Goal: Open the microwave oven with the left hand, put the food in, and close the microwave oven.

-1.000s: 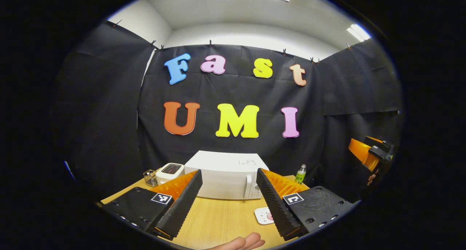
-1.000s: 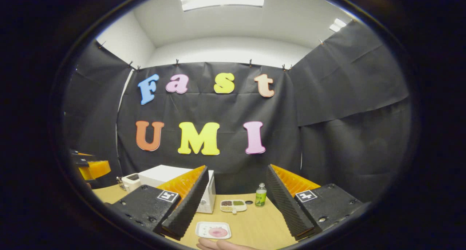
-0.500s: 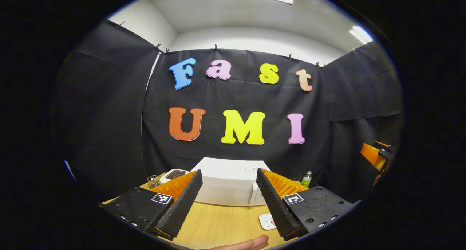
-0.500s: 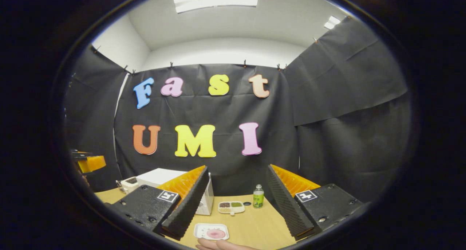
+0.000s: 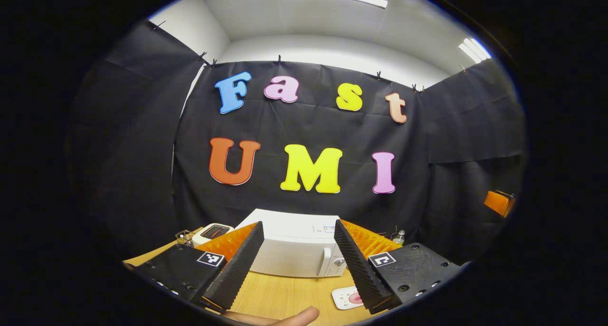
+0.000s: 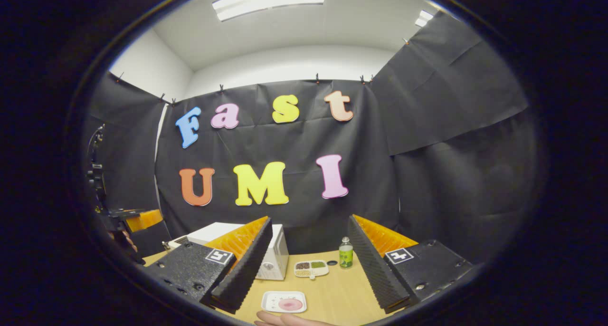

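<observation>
The white microwave (image 5: 294, 254) stands shut at the back of the wooden table (image 5: 285, 295), its handle and dials on the right side. My left gripper (image 5: 298, 228) is open in front of it, well short of the door. A white plate with pink food (image 5: 348, 298) lies on the table just right of the left gripper's fingers. My right gripper (image 6: 309, 224) is open and empty above the table, with the same plate (image 6: 285, 302) below it and the microwave (image 6: 274, 259) to its left.
A toaster (image 5: 213, 232) and a small wire rack sit left of the microwave. A green bottle (image 6: 346, 253) and a divided snack tray (image 6: 311, 268) stand behind the plate. A person's finger (image 5: 289, 316) shows at the near table edge.
Both views have swung slightly. In the left gripper view the other gripper has slid further toward the right edge. Both grippers stay open, and the microwave door is still shut.
</observation>
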### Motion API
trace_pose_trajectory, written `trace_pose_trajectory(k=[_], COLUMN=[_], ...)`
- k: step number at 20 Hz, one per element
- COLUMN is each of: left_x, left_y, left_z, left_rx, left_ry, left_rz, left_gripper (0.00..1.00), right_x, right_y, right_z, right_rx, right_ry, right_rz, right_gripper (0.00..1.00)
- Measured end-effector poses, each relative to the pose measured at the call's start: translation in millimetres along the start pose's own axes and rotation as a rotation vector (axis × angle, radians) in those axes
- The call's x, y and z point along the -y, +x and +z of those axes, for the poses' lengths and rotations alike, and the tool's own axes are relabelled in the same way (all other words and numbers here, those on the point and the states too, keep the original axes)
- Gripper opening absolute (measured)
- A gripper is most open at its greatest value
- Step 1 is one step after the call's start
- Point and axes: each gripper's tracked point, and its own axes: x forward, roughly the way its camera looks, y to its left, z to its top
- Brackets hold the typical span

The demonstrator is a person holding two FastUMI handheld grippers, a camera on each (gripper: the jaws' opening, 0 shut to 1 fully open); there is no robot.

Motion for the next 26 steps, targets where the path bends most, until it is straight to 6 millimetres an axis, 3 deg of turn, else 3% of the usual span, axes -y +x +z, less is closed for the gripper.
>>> trace_pose_trajectory(k=[1, 2, 3, 4, 8, 9, 10, 12, 13, 14, 15, 18, 19, 20, 21, 22, 23, 24, 25, 26], left_x=[2, 5, 7, 10, 20, 23, 29, 38, 41, 44, 47, 59, 62, 66, 69, 75, 82, 82, 81, 78], left_y=[6, 14, 22, 31, 66, 76, 86, 103, 111, 119, 127, 147, 153, 161, 168, 177, 184, 186, 189, 194], left_z=[-5, -10, -15, -21, -49, -58, -69, -89, -98, -109, -120, -161, -171, -181, -191, -206, -224, -241, -255, -262], left_rx=[0.001, 0.001, 0.0, 0.002, 0.005, 0.001, -0.004, -0.008, -0.008, -0.012, -0.017, -0.066, -0.074, -0.08, -0.084, -0.107, -0.15, -0.188, -0.215, -0.223], left_ry=[0.005, 0.009, 0.012, 0.015, 0.026, 0.02, 0.009, -0.002, 0.006, 0.028, 0.057, 0.121, 0.13, 0.134, 0.144, 0.147, 0.135, 0.117, 0.103, 0.099], left_rz=[-0.005, -0.008, -0.011, -0.017, -0.035, -0.041, -0.053, -0.074, -0.073, -0.069, -0.058, -0.033, -0.024, -0.015, -0.008, -0.027, -0.053, -0.052, -0.033, -0.019], left_gripper=[0.94, 0.94, 0.94, 0.94, 0.94, 0.94, 0.94, 0.94, 0.94, 0.94, 0.94, 0.94, 0.94, 0.84, 0.94, 0.92, 0.75, 0.85, 0.82, 0.78], right_x=[1, 4, 7, 10, 17, 21, 24, 29, 31, 34, 36, 41, 43, 46, 51, 56, 61, 64, 68, 72], right_y=[3, 6, 9, 12, 20, 22, 23, 25, 26, 27, 29, 33, 34, 35, 35, 36, 36, 37, 37, 36], right_z=[-1, -4, -7, -9, -18, -19, -20, -22, -24, -26, -28, -38, -38, -38, -40, -43, -45, -47, -49, -50], right_rx=[-0.007, -0.013, -0.017, -0.02, -0.033, -0.031, -0.03, -0.024, -0.023, -0.025, -0.027, -0.042, -0.041, -0.037, -0.035, -0.037, -0.038, -0.039, -0.04, -0.037], right_ry=[0.003, 0.005, 0.005, 0.002, 0.004, -0.001, -0.005, -0.015, -0.018, -0.02, -0.021, -0.026, -0.027, -0.028, -0.03, -0.032, -0.032, -0.034, -0.035, -0.037], right_rz=[0.006, 0.003, -0.001, -0.007, -0.011, -0.015, -0.018, -0.027, -0.029, -0.029, -0.03, -0.023, -0.017, -0.014, -0.018, -0.025, -0.03, -0.034, -0.036, -0.039], right_gripper=[0.94, 1.0, 0.94, 1.0, 1.0, 0.94, 1.0, 0.94, 1.0, 0.94, 1.0, 1.0, 0.94, 1.0, 1.0, 1.0, 1.0, 1.0, 0.94, 1.0])
